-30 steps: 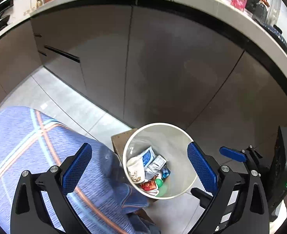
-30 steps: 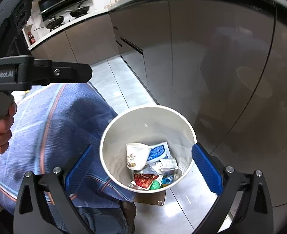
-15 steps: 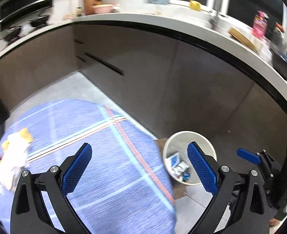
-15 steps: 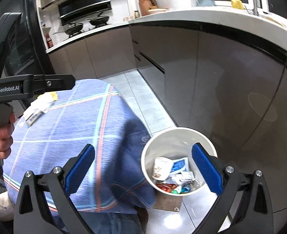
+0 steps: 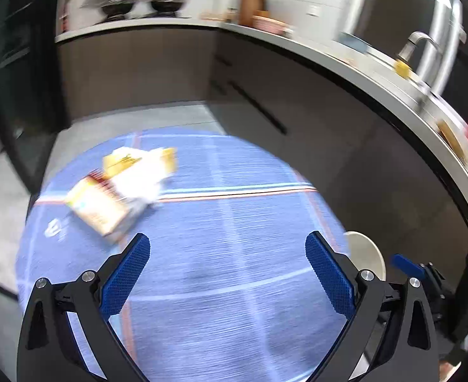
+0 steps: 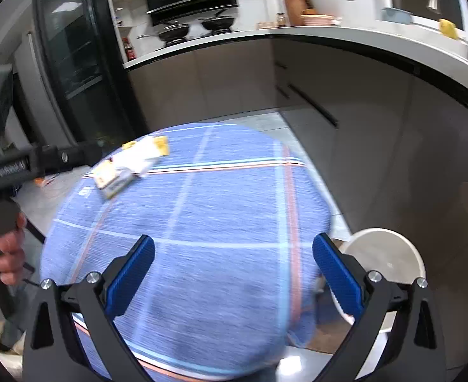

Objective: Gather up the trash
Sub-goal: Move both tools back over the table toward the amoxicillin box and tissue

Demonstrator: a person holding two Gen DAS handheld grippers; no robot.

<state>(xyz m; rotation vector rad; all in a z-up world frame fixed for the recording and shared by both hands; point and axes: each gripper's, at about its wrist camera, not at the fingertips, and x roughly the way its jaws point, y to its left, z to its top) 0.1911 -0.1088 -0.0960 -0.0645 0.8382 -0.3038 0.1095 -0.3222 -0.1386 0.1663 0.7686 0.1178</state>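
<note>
Both grippers, left gripper (image 5: pixel 227 270) and right gripper (image 6: pixel 233 273), hang over the blue checked desk (image 6: pixel 202 222) with fingers spread wide, holding nothing. Trash pile (image 5: pixel 122 187) sits at the desk's far-left edge; white bin (image 6: pixel 390 254) is beside the desk, right.

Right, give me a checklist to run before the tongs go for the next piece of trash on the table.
1. Left tongs open and holding nothing: ok.
2. Right tongs open and holding nothing: ok.
3. Trash left to collect: ok, a pile of wrappers lies on the far left of the blue tablecloth.
4. Path across the cloth to the pile free of other things: ok.
5. Which wrapper is easiest to pinch: cannot tell, the picture is blurred.
6. Bin within sight for the drop: ok, on the floor at the table's right edge.
</note>
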